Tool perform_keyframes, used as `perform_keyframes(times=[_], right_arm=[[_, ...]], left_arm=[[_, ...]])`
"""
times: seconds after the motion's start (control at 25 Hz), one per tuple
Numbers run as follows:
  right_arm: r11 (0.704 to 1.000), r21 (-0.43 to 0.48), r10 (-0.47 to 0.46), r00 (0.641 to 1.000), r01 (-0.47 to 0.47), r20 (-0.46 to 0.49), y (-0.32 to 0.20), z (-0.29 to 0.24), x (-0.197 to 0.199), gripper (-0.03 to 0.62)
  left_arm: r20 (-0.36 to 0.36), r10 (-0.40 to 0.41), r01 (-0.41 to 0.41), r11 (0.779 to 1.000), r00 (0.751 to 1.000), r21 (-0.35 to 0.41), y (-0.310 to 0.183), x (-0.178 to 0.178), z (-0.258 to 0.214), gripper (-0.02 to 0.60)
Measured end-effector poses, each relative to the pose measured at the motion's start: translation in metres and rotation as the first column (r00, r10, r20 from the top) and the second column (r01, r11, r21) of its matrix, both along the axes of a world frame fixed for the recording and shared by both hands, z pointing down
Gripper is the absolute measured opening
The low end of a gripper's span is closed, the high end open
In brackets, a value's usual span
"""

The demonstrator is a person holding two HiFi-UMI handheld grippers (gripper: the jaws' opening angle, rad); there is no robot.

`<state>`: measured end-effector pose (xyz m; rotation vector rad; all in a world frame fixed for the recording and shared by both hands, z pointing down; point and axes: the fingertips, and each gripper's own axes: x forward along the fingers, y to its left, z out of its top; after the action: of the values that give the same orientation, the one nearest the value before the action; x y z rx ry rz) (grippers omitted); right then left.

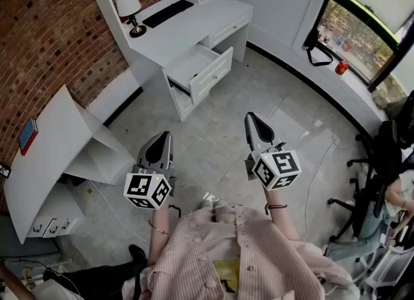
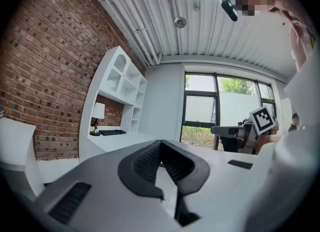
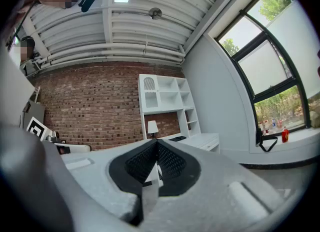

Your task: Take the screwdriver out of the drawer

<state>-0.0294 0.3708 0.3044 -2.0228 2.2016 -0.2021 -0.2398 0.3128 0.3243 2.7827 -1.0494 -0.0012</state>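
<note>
A white desk (image 1: 194, 24) stands against the brick wall, and its drawer (image 1: 200, 69) is pulled open; I see no screwdriver inside from here. My left gripper (image 1: 163, 137) is held level over the floor, well short of the desk, jaws shut and empty. My right gripper (image 1: 251, 119) floats beside it, also shut with nothing between its pads. In the left gripper view the gripper (image 2: 161, 143) points toward the desk (image 2: 120, 138) and windows. In the right gripper view the gripper (image 3: 156, 143) faces the desk (image 3: 205, 141) and shelf unit.
A lamp (image 1: 129, 8) and black keyboard (image 1: 167, 13) sit on the desk. A white cabinet (image 1: 58, 156) leans at left. A window sill with a red can (image 1: 341, 67) curves at right. Office chairs (image 1: 381, 163) stand at far right. A cable (image 1: 317, 176) lies on the floor.
</note>
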Motion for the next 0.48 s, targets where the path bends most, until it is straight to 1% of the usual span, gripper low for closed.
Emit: perform_keyframes(times=[0.36,0.48], right_arm=[[1.000,0.008,-0.001,1.000,0.001,-0.021,0.001,0.001,0.012,0.005],[1.000,0.014,-0.001,1.000,0.002,-0.014,0.000,0.001,0.021,0.005]], left_arm=[[0.006,-0.011,0.011,1.000,1.000,-0.014,-0.001,0.013,0.004,0.000],[0.007,-0.016,0.016,1.000,1.000,-0.016,-0.002,0.022,0.005,0.000]])
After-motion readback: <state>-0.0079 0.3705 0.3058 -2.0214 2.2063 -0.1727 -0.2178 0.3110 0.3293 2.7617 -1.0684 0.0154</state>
